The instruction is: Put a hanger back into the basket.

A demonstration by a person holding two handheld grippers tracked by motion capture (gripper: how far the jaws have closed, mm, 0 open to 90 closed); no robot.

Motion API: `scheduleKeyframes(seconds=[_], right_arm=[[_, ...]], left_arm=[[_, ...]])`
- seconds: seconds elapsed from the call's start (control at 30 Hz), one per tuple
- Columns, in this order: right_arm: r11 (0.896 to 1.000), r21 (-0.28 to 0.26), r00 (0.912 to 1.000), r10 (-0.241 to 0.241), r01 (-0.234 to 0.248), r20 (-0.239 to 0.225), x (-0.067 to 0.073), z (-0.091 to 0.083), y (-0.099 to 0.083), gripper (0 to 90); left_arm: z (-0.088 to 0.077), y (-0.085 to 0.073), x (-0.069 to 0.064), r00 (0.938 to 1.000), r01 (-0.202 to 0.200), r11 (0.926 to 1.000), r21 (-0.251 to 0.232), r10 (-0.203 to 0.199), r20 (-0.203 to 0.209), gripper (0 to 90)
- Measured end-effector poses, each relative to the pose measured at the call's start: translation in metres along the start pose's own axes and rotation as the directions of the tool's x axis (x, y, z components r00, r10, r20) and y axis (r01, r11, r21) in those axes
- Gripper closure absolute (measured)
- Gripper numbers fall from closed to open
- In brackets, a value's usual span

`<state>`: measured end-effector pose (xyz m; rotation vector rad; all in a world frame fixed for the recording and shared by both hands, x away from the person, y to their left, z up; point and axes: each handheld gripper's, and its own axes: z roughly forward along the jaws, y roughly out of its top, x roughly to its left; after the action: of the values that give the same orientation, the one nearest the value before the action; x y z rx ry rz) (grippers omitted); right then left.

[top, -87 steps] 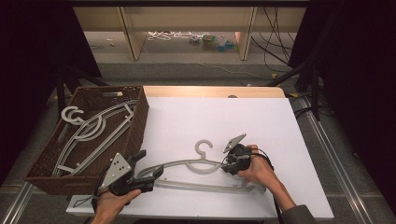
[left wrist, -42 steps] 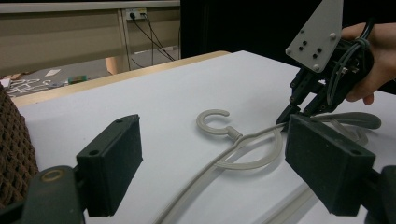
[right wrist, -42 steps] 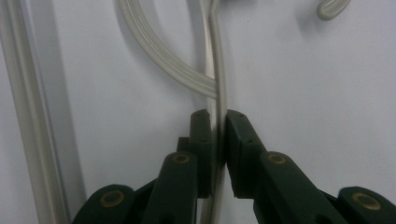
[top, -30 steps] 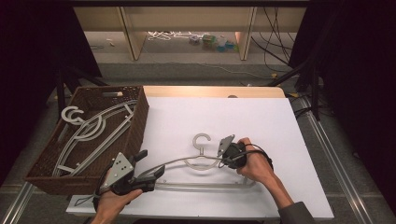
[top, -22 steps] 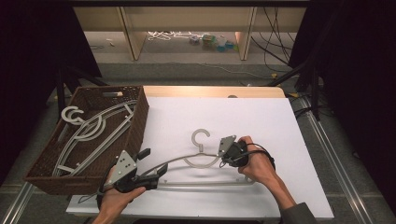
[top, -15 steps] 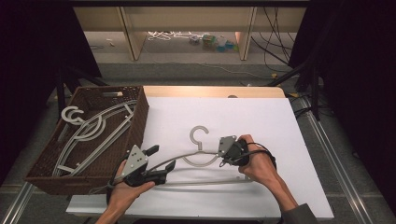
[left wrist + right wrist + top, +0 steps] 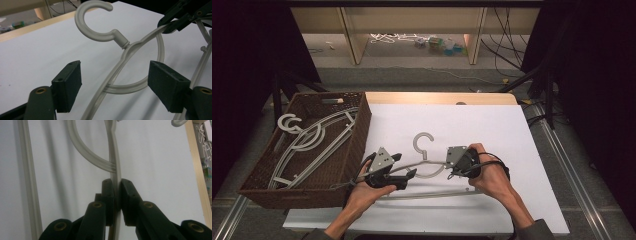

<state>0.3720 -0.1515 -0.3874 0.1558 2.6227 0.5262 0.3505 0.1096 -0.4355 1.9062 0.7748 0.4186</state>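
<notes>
Wicker basket [image 7: 357, 131] of hangers [image 7: 314, 142] just left of held hanger [image 7: 428, 161].

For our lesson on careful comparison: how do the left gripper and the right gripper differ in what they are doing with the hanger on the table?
The right gripper is clamped on the hanger; the left gripper stands open around its arm, pads not touching, its jaws just closing. The right grips right of the hook, the left sits left of it. Both have black jaws.

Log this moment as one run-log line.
right gripper: shut on hanger shoulder | left gripper: open, jaws just closing, hanger arm between, not gripped | basket: holds more hangers
</notes>
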Motion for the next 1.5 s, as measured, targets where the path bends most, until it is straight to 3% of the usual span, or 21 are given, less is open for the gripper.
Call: scheduleKeyframes(seconds=[0.2,0.23,0.27,0.37,0.43,0.57,0.67,0.7,0.8,0.87,0.9,0.93,1.03,1.07,1.1,1.2,1.27,1.33,1.47,1.5], right_arm=[[1.0,-0.009,1.0,-0.008,0.008,-0.001,0.0,-0.004,0.001,82.3],[1.0,-0.01,1.0,-0.001,0.001,-0.008,0.001,-0.005,0.001,82.3],[1.0,-0.012,1.0,0.001,-0.001,-0.005,0.001,-0.006,0.001,82.3],[1.0,-0.02,1.0,-0.003,0.003,-0.001,0.001,-0.008,0.0,82.3],[1.0,-0.022,0.9999,-0.011,0.011,0.002,0.0,-0.009,0.0,82.3],[1.0,-0.02,1.0,0.003,-0.003,-0.008,0.003,-0.01,0.001,82.3],[0.999,-0.028,0.9996,-0.03,0.03,0.002,0.002,-0.009,0.002,82.3],[1.0,-0.026,0.9999,-0.014,0.014,-0.003,0.004,-0.009,0.003,82.3],[0.999,-0.029,0.9996,-0.028,0.028,-0.001,0.003,-0.01,0.004,82.3],[0.998,-0.031,0.9985,-0.055,0.055,0.002,0.002,-0.009,0.003,82.3],[0.999,-0.029,0.9992,-0.039,0.039,-0.01,0.004,-0.01,0.003,82.2],[0.998,-0.024,0.9978,-0.066,0.066,-0.007,0.003,-0.01,0.003,82.3],[0.996,-0.03,0.9965,-0.083,0.083,-0.009,0.003,-0.01,0.003,82.1],[0.995,-0.038,0.9954,-0.096,0.096,-0.003,0.002,-0.01,0.003,82.1],[0.994,-0.043,0.995,-0.1,0.1,0.002,0.002,-0.011,0.003,82.0],[0.991,-0.06,0.9932,-0.116,0.116,0.012,0.002,-0.011,0.002,81.5],[0.99,-0.061,0.9914,-0.128,0.129,0.029,0.001,-0.01,0.003,80.6],[0.992,-0.064,0.9933,-0.11,0.112,0.038,0.001,-0.009,0.002,78.6],[0.993,-0.079,0.9956,-0.086,0.088,0.037,-0.002,-0.01,-0.001,76.2],[0.995,-0.084,0.9975,-0.059,0.062,0.038,-0.001,-0.011,-0.001,75.6]], left_arm=[[0.008,0.009,-0.001,0.9999,-0.01,0.9984,0.056,0.01,0.008,29.9],[0.01,0.009,-0.001,1.0,0.003,0.9989,0.048,-0.003,0.001,31.0],[0.01,0.01,0.0,0.9997,-0.017,0.9978,0.065,0.016,0.016,32.7],[0.014,0.012,-0.001,0.9998,0.006,0.9973,0.074,-0.007,0.018,34.3],[0.016,0.013,0.0,0.9994,-0.019,0.9954,0.094,0.016,0.03,36.6],[0.021,0.015,-0.002,0.9993,-0.03,0.99,0.138,0.026,0.028,42.3],[0.023,0.016,-0.003,0.9975,-0.06,0.9864,0.153,0.054,0.046,51.5],[0.024,0.016,-0.003,0.9971,-0.069,0.9848,0.159,0.064,0.042,54.3],[0.026,0.016,-0.003,0.9948,-0.082,0.9838,0.159,0.072,0.072,63.1],[0.026,0.017,-0.003,0.9902,-0.122,0.9773,0.173,0.107,0.089,66.8],[0.025,0.018,-0.003,0.9863,-0.15,0.9715,0.183,0.135,0.096,68.5],[0.024,0.018,-0.004,0.9842,-0.162,0.9695,0.184,0.145,0.102,69.9],[0.02,0.019,-0.006,0.9798,-0.182,0.9658,0.185,0.161,0.118,72.6],[0.019,0.02,-0.004,0.9714,-0.22,0.959,0.179,0.198,0.131,73.2],[0.017,0.02,-0.006,0.9734,-0.207,0.9611,0.183,0.184,0.136,74.2],[0.014,0.024,-0.006,0.9584,-0.269,0.9467,0.178,0.244,0.148,76.7],[0.011,0.024,-0.009,0.9543,-0.284,0.9404,0.186,0.259,0.149,78.2],[0.011,0.023,-0.011,0.946,-0.309,0.9323,0.188,0.281,0.162,80.3],[0.009,0.024,-0.014,0.945,-0.305,0.9353,0.179,0.275,0.177,82.0],[0.008,0.024,-0.014,0.9463,-0.301,0.9374,0.175,0.271,0.176,82.0]])
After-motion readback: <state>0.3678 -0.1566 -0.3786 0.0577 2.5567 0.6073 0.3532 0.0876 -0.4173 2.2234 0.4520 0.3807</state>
